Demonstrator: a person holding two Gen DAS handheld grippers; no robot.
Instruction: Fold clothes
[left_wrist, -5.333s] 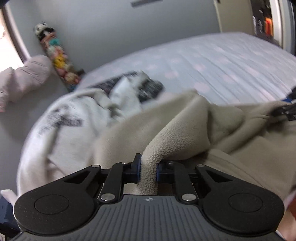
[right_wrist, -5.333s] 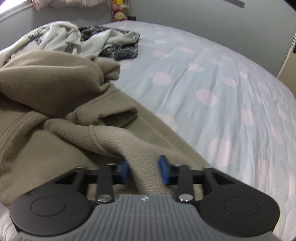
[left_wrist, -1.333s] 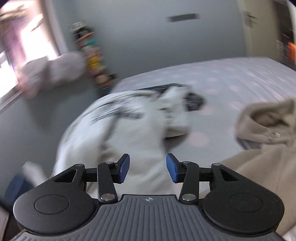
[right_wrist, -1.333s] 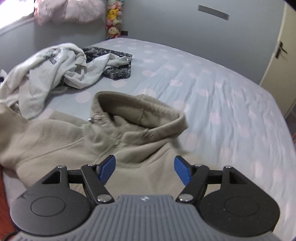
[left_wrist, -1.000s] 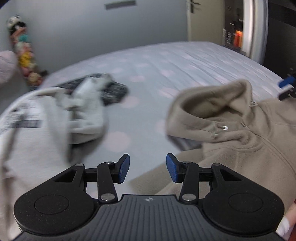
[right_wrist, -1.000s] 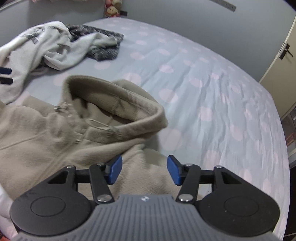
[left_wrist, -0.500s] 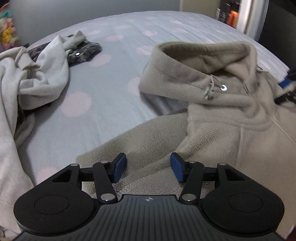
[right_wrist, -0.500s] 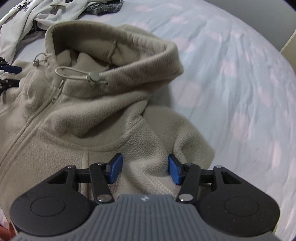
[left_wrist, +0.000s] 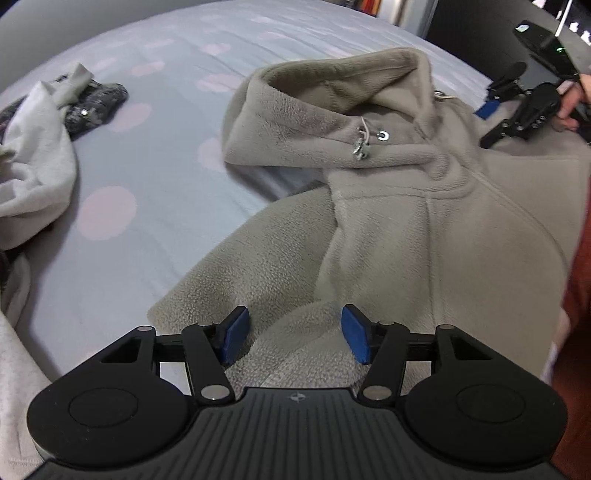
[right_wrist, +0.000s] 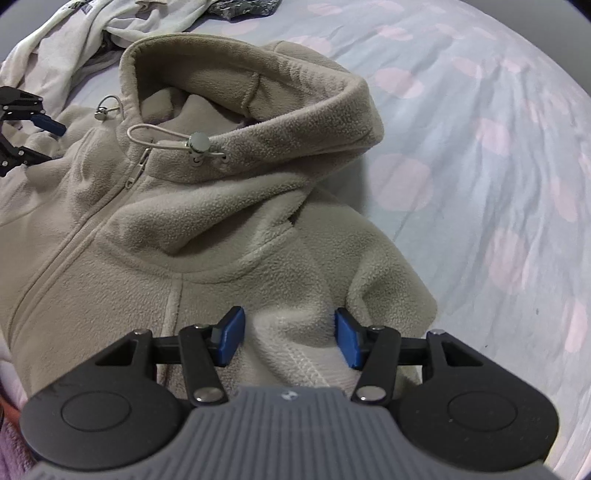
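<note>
Pale blue bedding with pink dots (right_wrist: 480, 155) fills the background of both views. One beige fleece zip hoodie (left_wrist: 424, 221) is spread front-up across it, taking the centre and right of the left wrist view and the left and centre of the right wrist view, with its hood (right_wrist: 240, 85) standing open toward the top of the frame. Two metal-tipped drawcord ends are counted at the collar, one (right_wrist: 197, 142) beside the zipper pull and one (right_wrist: 101, 110) further left. One crumpled white sweatshirt (left_wrist: 33, 173) is seen at the left edge of the left wrist view, and one dark patterned garment (left_wrist: 96, 107) lies just beside it.

Two grippers are counted. The left gripper (left_wrist: 293, 338) is seen with its blue pads spread apart over the hoodie's shoulder and sleeve, fleece lying between them but not pinched; its jaws have just been opening. The right gripper (right_wrist: 288, 339) is likewise held apart, a raised fold of the opposite shoulder sitting between its pads, which are not seen to squeeze it.

Compared with one second ago, both views are brought lower and tilted further down onto the hoodie, the walls and door are no longer seen, and the fleece now reaches between the pads of each gripper.
</note>
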